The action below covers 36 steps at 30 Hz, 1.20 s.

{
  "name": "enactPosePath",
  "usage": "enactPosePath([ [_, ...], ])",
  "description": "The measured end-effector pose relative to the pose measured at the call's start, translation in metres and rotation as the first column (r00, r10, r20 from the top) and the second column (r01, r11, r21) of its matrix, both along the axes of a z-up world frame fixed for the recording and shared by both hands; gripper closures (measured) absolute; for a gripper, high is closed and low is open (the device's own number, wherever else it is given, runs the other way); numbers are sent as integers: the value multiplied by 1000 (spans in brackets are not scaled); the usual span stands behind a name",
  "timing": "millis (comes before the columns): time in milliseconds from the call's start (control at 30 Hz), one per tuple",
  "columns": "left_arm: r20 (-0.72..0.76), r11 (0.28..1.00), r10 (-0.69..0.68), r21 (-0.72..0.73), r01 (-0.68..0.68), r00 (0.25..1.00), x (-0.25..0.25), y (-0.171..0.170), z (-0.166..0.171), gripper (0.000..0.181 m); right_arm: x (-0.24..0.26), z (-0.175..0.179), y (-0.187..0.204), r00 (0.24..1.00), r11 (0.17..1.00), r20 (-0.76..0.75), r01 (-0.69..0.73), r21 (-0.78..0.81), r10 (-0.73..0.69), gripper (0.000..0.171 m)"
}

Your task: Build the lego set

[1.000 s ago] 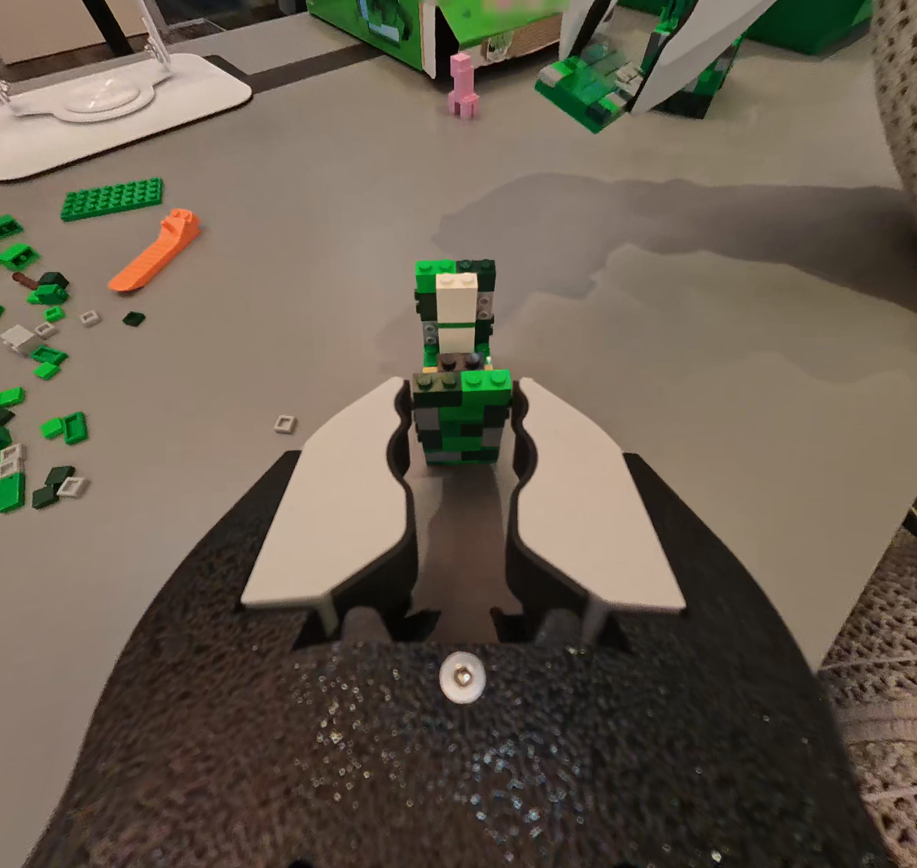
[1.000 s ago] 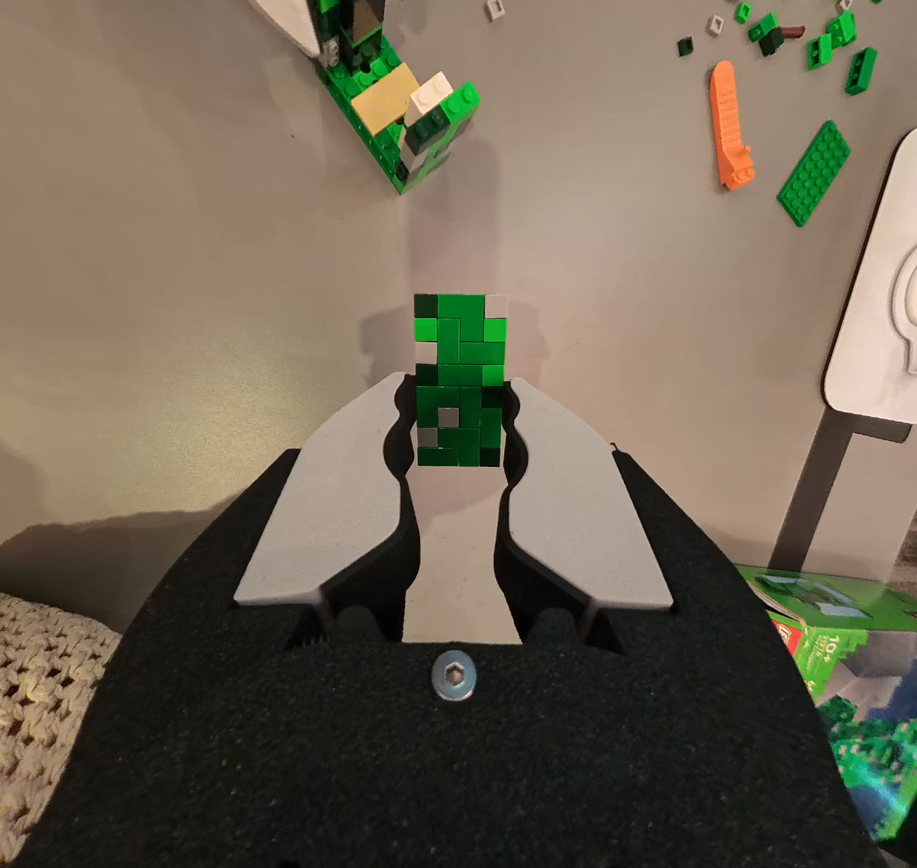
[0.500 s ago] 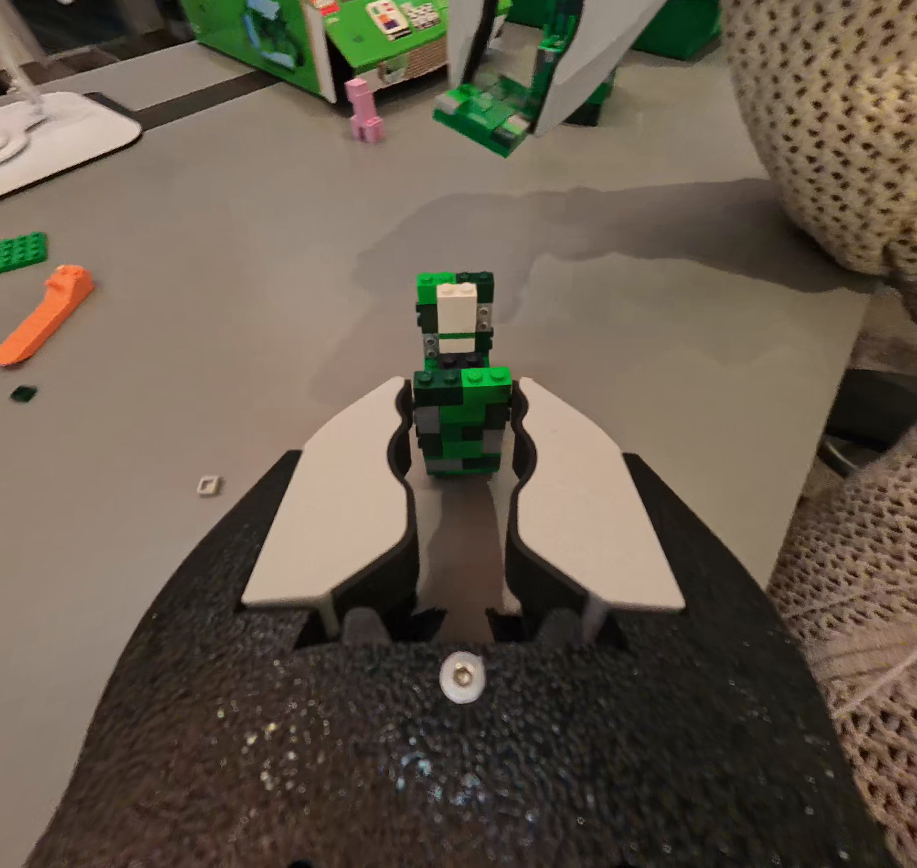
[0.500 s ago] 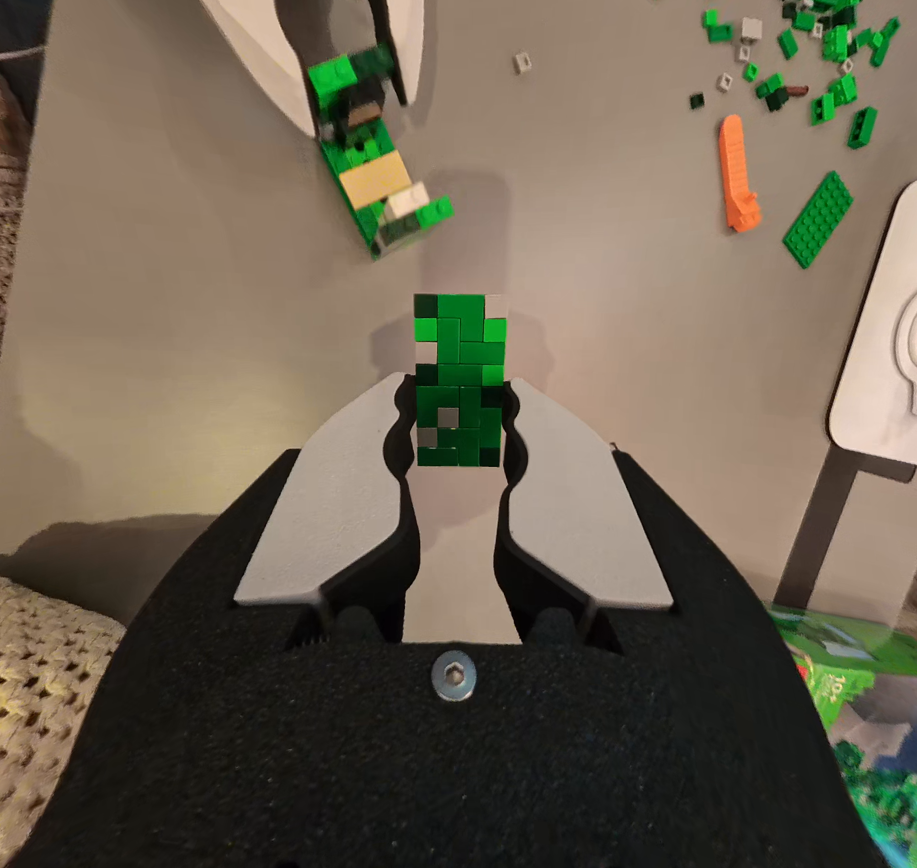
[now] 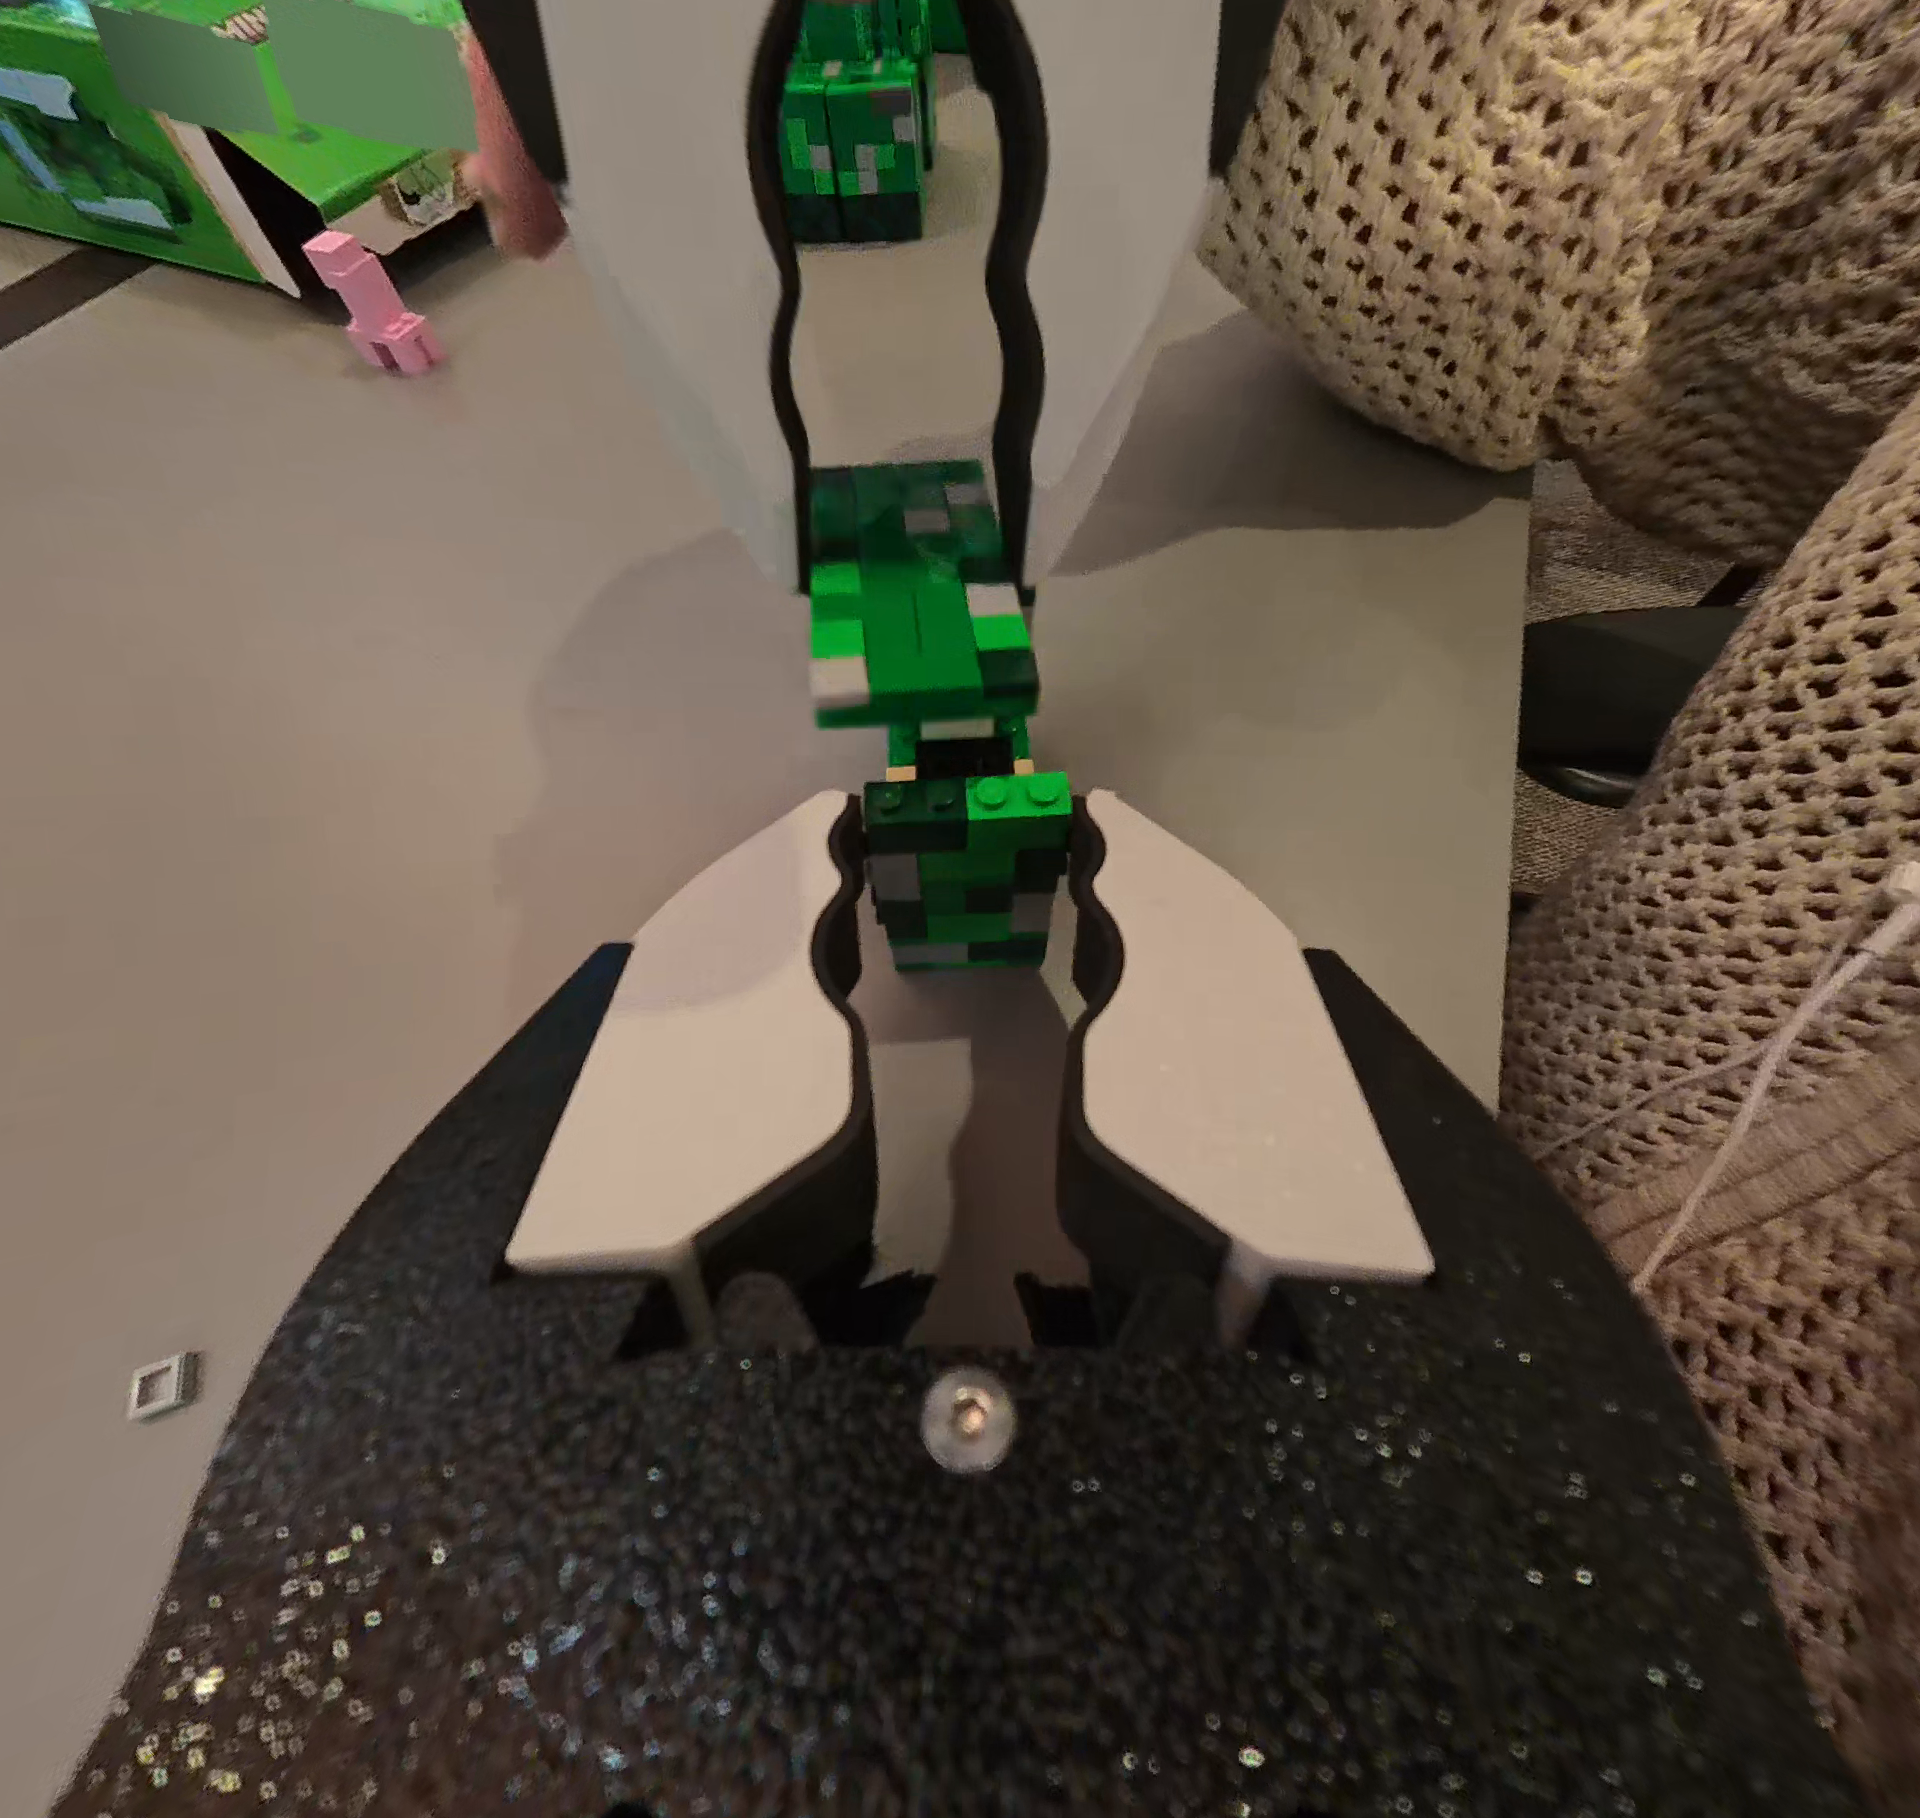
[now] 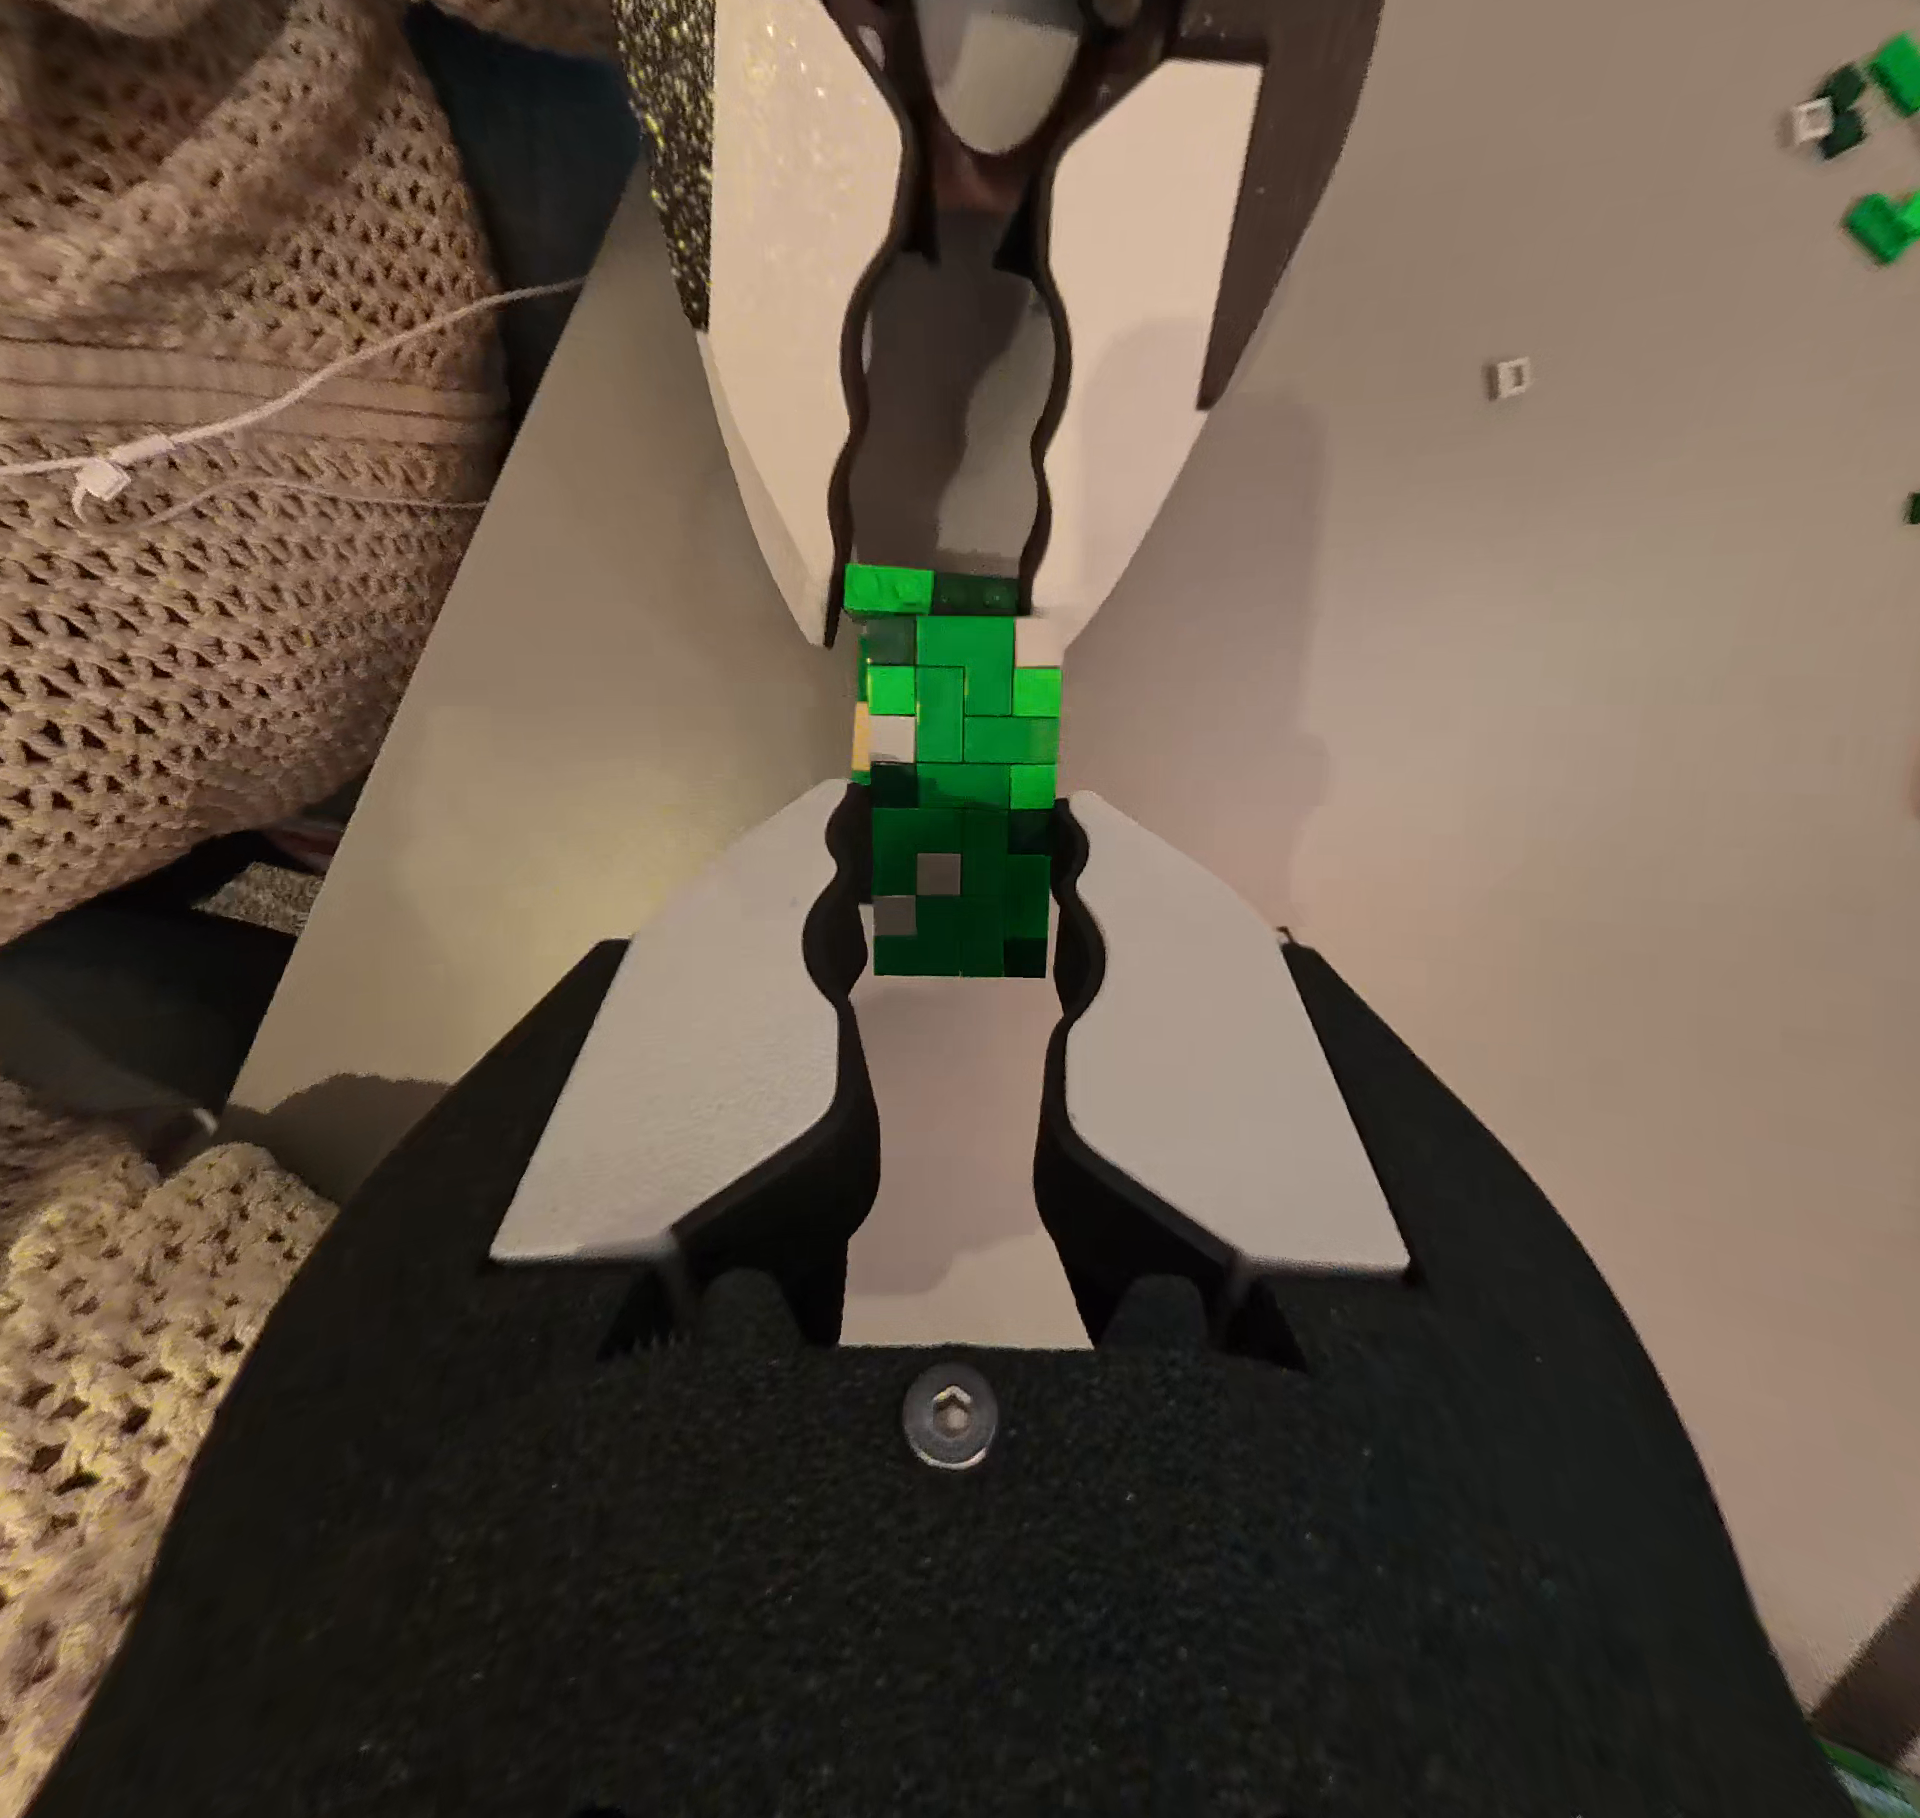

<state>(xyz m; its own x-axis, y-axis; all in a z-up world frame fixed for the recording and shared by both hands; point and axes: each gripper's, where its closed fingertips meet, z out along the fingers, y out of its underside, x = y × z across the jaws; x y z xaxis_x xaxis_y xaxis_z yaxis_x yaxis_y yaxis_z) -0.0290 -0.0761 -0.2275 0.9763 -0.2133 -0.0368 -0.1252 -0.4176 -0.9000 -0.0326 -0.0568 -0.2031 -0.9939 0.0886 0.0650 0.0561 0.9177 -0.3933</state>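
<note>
My left gripper (image 5: 966, 823) is shut on a green and dark-green studded lego body (image 5: 971, 885). My right gripper (image 6: 956, 812) is shut on a flat green tiled lego panel (image 6: 961, 729). The two grippers face each other tip to tip above the grey table (image 5: 312, 729). In the left wrist view the right gripper (image 5: 914, 563) comes in from the top, and the panel (image 5: 920, 625) meets the far end of the body. In the right wrist view the left gripper (image 6: 935, 615) comes from the top, and the body's studded end (image 6: 930, 592) shows just above the panel.
A green built lego block (image 5: 852, 158) and a green set box (image 5: 208, 137) stand at the back, with a pink lego figure (image 5: 379, 308) beside the box. A small grey tile (image 5: 163, 1384) lies on the table at the left. Loose green pieces (image 6: 1881, 158) lie at the right. Knit sleeves (image 5: 1610, 210) fill the right side. My left and right fingertips are right by each other. Left tips and right tips are each some 15 centimetres from the small grey tile (image 5: 163, 1384).
Both grippers have swung in toward each other. The panel and the studded body, apart before, now meet end to end. Both grips are unchanged.
</note>
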Motion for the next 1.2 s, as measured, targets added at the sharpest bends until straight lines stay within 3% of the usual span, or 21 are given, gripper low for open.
enactPosePath([
  [333,6,1000,-8,-1,8,1000,0,0,0,144,9,-7,-9,999,998,20,-28,48,27,139],
  [833,-14,1000,6,-18,-6,1000,0,1,-1,143,7,-7,-9,998,996,29,50,76,-52,139],
  [1000,-40,998,26,-54,-28,999,-2,-1,-9,128,8,-6,-9,999,996,22,44,78,-46,139],
  [1200,-10,999,35,-4,-35,999,-1,-5,-3,124,7,-3,-10,999,998,13,46,47,-47,139],
])
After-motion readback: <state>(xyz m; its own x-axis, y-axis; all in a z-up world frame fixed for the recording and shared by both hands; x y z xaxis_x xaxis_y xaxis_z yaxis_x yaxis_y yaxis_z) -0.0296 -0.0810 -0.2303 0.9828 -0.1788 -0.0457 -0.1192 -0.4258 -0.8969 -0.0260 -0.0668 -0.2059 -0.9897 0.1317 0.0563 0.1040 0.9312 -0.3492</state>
